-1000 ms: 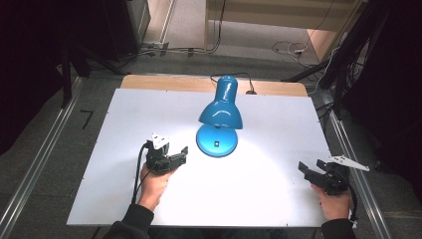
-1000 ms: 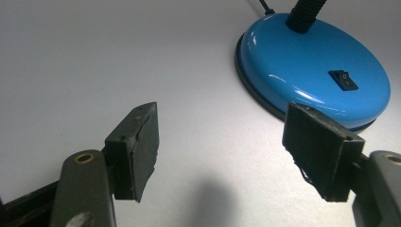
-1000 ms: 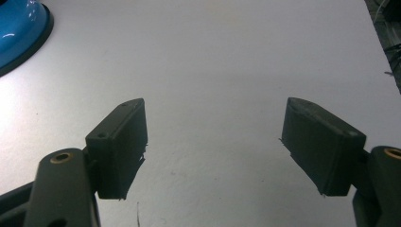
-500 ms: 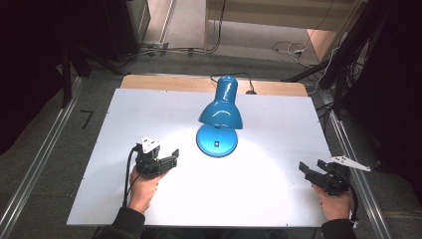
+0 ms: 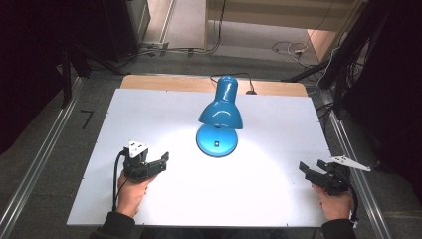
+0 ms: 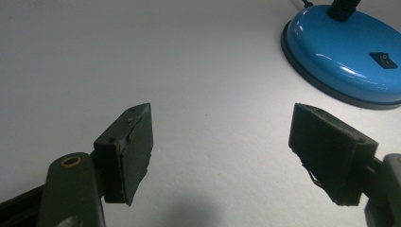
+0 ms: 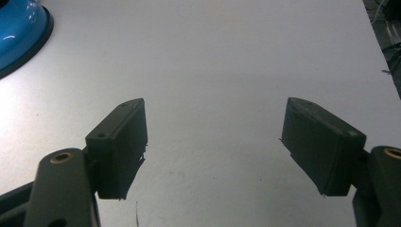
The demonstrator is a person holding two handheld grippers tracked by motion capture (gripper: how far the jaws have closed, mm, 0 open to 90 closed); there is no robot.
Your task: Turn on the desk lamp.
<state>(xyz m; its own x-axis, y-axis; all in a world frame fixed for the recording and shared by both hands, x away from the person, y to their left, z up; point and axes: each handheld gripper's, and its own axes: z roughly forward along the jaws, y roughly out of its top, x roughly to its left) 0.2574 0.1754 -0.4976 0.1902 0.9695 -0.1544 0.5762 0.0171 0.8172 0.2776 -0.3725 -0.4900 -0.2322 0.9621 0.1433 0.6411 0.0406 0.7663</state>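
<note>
A blue desk lamp (image 5: 219, 122) stands on the white table (image 5: 149, 114), a little behind the middle. Its round base (image 5: 217, 141) rests flat on the table and its shade (image 5: 221, 113) hangs tilted over the base, throwing a bright patch of light on the white surface in front of it. A black switch (image 6: 384, 58) sits on top of the base. A dark cord (image 5: 234, 78) runs from the lamp to the wooden back edge of the table.

The left gripper (image 5: 160, 162) is held in the person's left hand (image 5: 133, 191) at the front left of the table, well to the left of the lamp base and nearer the person. It points toward the lamp. Its jaws stand spread wide and have just been opening further, with nothing but bare table between them. In the left gripper view the base lies ahead and off to the right of the jaws, clear of both.

The right gripper (image 5: 311, 168) is held in the person's right hand (image 5: 334, 204) near the front right corner of the table, well apart from the lamp. Its jaws are also spread wide over bare table and hold nothing. In the right gripper view an edge of the blue base (image 7: 19, 33) shows far off at the upper left.
</note>
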